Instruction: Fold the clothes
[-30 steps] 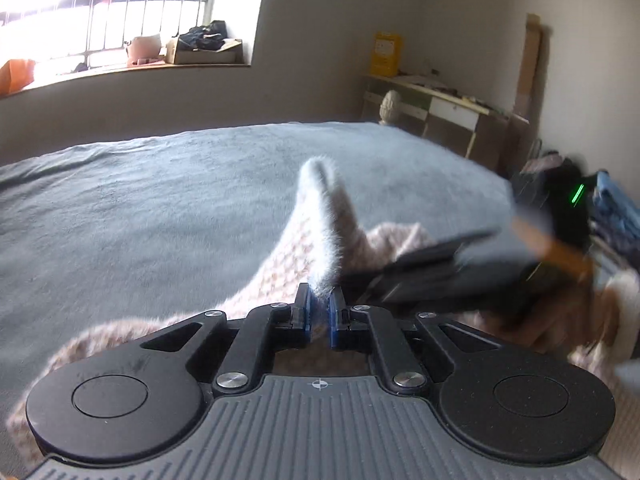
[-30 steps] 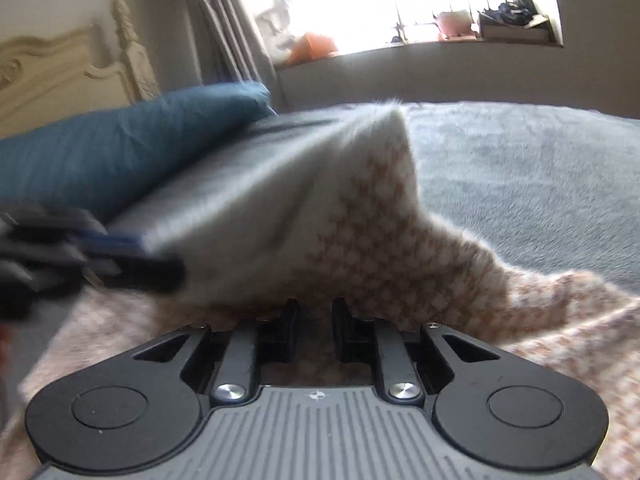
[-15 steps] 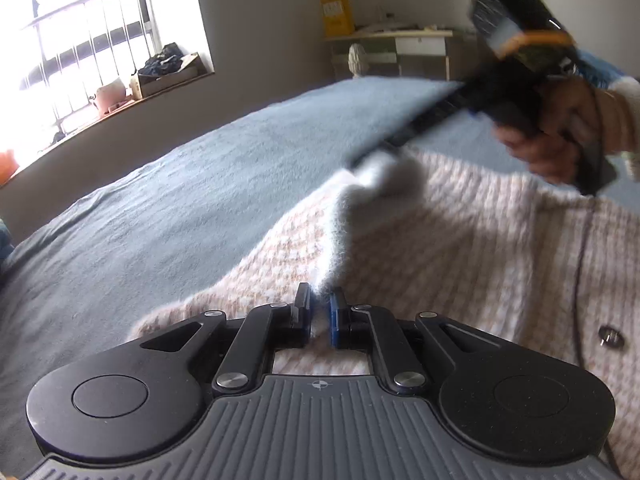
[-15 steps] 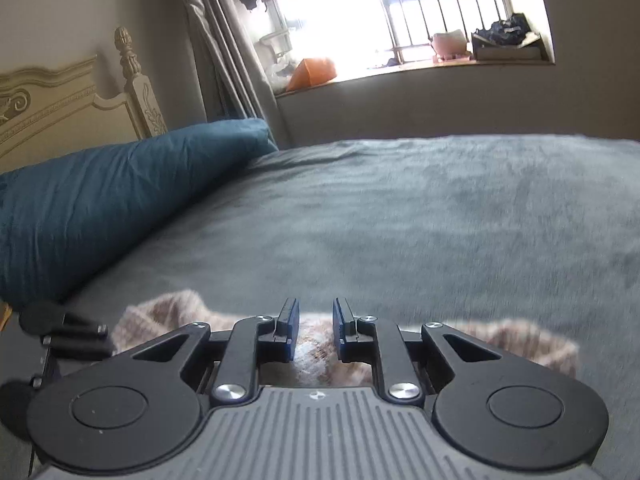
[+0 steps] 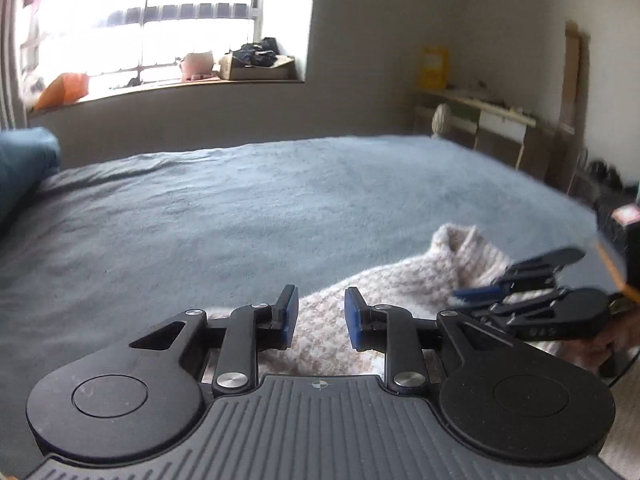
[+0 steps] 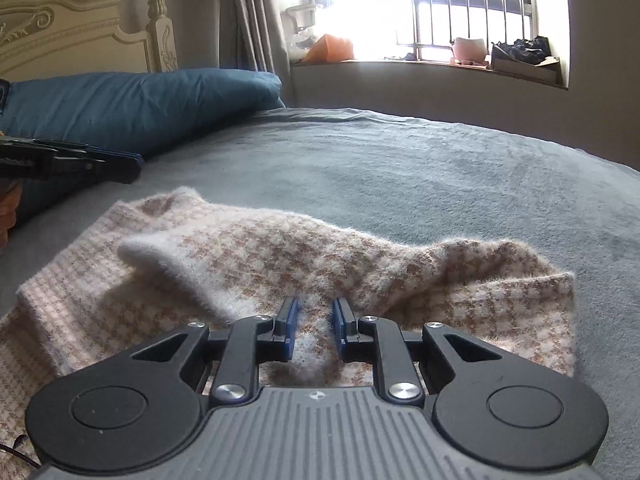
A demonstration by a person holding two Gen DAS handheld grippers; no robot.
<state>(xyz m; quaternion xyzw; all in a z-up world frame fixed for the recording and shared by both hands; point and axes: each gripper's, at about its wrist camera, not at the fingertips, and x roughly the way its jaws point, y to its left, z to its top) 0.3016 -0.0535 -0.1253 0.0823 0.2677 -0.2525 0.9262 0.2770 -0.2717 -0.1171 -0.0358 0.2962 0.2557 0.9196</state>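
A fluffy pink-and-tan checked sweater (image 6: 280, 256) lies folded over on the grey bed cover (image 6: 440, 168). In the right wrist view my right gripper (image 6: 316, 304) hovers low over its near part, jaws a little apart, with the knit showing beneath the gap and not pinched. In the left wrist view my left gripper (image 5: 318, 300) is opening above the sweater (image 5: 400, 284), and nothing is pressed between its blue pads. The right gripper (image 5: 476, 294) shows at the right there, over the sweater's raised end. The left gripper (image 6: 128, 166) pokes in from the left of the right wrist view.
A teal pillow (image 6: 140, 100) and a cream headboard (image 6: 60, 28) stand at the bed's left end. A window sill (image 5: 240, 76) with boxes runs along the far wall. A desk (image 5: 480, 116) and clutter sit beyond the bed's right side.
The left jaws, shut on a sweater fold before, have let it go and spread. The lifted cloth now rests on the bed. The right gripper has come down over the sweater.
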